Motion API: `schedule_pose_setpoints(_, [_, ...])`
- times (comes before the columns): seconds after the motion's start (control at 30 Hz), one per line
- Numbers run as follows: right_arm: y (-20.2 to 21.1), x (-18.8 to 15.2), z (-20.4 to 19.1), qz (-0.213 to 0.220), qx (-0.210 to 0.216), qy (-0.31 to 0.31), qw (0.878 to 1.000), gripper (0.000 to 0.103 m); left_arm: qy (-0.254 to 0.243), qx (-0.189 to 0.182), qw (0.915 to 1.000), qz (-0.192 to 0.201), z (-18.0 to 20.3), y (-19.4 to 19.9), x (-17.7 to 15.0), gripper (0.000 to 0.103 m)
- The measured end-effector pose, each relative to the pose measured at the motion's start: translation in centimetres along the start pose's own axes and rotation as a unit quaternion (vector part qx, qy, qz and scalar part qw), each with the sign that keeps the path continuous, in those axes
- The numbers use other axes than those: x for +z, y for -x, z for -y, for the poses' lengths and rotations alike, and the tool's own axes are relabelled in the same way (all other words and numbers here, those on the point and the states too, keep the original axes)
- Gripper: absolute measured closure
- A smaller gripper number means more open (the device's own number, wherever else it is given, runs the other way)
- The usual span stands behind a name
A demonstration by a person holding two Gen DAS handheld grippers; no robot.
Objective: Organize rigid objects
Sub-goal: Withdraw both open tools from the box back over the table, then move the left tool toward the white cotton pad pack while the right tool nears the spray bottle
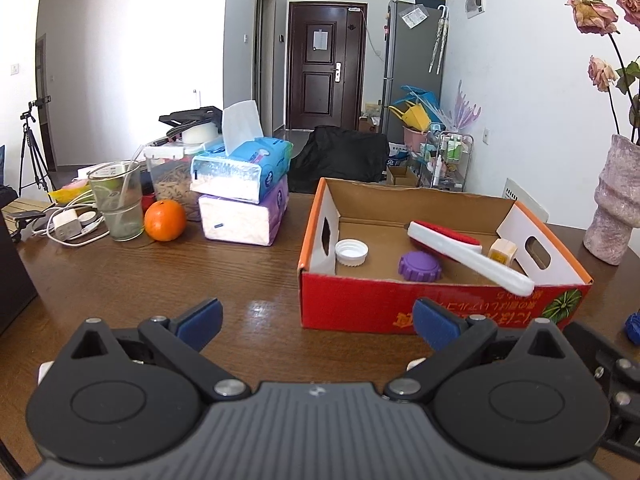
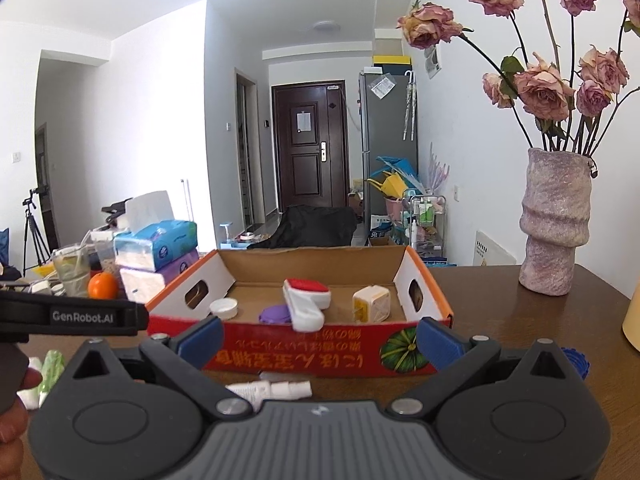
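Observation:
A red cardboard box (image 1: pixel 360 304) (image 2: pixel 304 356) sits on the wooden table. Inside lie a white-and-red lint brush (image 1: pixel 460 254) (image 2: pixel 306 304), a white lid (image 1: pixel 351 252) (image 2: pixel 224 308), a purple ridged cap (image 1: pixel 419 266) (image 2: pixel 274 315) and a small cream cube (image 1: pixel 502 251) (image 2: pixel 371 304). My left gripper (image 1: pixel 318 322) stands open just before the box's left front, nothing between its fingers. My right gripper (image 2: pixel 320 342) is open in front of the box. A white tube (image 2: pixel 272 390) lies on the table under it. A blue ridged cap (image 1: pixel 633 326) (image 2: pixel 576 362) rests right of the box.
Left of the box stand stacked tissue packs (image 1: pixel 244 196), an orange (image 1: pixel 165 220), a glass with a straw (image 1: pixel 118 204) and a charger with cables (image 1: pixel 66 226). A pink vase of dried roses (image 2: pixel 556 224) stands at the right. Small white-green items (image 2: pixel 50 368) lie near a hand (image 2: pixel 16 420).

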State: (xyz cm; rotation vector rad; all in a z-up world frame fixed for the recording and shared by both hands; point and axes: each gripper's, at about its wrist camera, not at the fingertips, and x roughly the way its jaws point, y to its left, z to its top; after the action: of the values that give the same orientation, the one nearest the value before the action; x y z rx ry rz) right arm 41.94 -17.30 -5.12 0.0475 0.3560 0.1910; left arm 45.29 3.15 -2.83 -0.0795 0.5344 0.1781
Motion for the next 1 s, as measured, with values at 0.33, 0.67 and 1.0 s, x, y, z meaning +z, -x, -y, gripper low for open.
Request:
schedule_pose_setpoints(0.33, [2.3,-2.3,-1.1,-0.005,0.002,0.005,1.0,0.0,0.006,0.013,0.9999,0.003,-1.7,2.9,-2.5,0.0])
schedule_pose_setpoints(0.67, [4.1,-4.3,-1.7,-0.009,0.002,-0.001,1.0,0.0,0.014,0.031,0.9994,-0.01,-4.1,4.2,-5.1,0.0])
schedule_pose_setpoints(1.0, [5.0,-5.7,-1.8,0.014,0.012,-0.007,1.0,0.0,0.04,0.051,0.9979,-0.004,-7.4,4.8,-6.0,0.0])
